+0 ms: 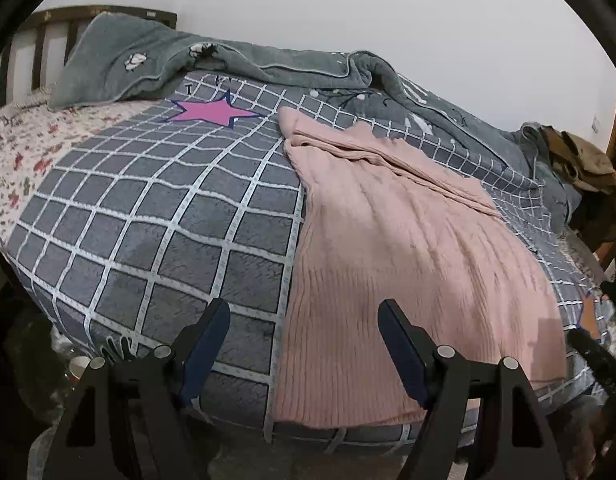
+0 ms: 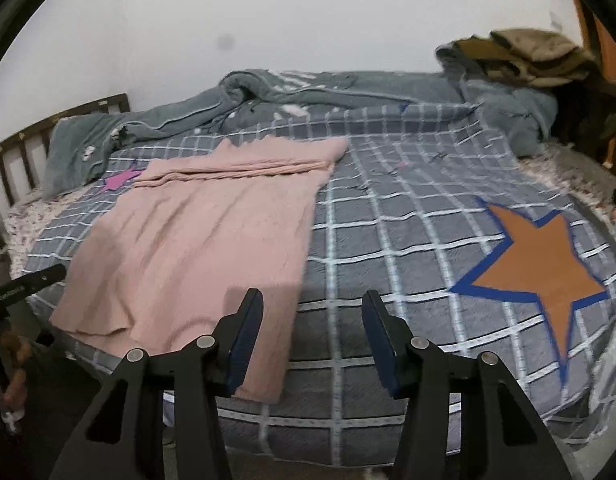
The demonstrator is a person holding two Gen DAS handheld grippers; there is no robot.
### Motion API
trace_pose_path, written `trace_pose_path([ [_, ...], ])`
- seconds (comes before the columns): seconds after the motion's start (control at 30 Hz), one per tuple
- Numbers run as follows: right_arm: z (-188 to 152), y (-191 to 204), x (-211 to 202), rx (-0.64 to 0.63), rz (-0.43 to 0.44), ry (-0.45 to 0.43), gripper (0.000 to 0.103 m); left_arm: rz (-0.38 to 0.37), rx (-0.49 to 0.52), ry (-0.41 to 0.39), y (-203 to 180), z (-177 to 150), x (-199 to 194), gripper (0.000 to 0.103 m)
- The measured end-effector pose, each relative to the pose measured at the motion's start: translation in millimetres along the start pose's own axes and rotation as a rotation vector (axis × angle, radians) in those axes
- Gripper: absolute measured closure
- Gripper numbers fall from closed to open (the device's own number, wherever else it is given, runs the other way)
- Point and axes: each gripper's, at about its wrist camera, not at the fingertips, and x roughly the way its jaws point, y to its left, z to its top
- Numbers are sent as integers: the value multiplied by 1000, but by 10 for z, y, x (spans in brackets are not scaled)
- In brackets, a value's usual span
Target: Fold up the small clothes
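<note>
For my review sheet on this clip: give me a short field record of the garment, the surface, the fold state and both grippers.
garment: pink knitted sweater, lying flat
surface: grey checked bedspread on a bed
fold state: far end folded over, near hem at the bed's front edge
left gripper: open, holding nothing, above the near hem
right gripper: open, holding nothing, at the sweater's near corner
other: grey quilt bunched along the wall

The pink sweater (image 2: 196, 240) blurs at its near edge — sleeves hidden.
</note>
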Motion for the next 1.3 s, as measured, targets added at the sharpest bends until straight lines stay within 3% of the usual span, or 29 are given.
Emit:
trace_pose_path([
  [0.17,-30,2,143,17,14,48,63,-16,-25,30,128,-55,56,29],
  [0.37,-69,15,149,11,-10,20,63,-72,-105,86,247,-54,144,36],
  [0.67,-123,-21,277,14,-12,54,63,-67,35,88,21,-141,157,44],
  [0.7,-129,-24,278,18,-10,53,63,-62,50,88,-6,-149,158,46],
  [0.77,-134,-33,280,23,-3,51,63,-50,84,86,-80,-173,160,63],
  [0.93,-149,-56,281,31,19,56,64,-12,116,63,-149,-199,145,87],
  [1.03,-159,-41,283,29,59,62,89,-9,99,64,-123,-193,152,87],
  [1.13,-176,28,315,3,55,80,89,-18,74,72,-87,-190,164,85],
  [1.3,-206,61,359,-6,68,123,87,-57,68,91,-88,-199,164,69],
])
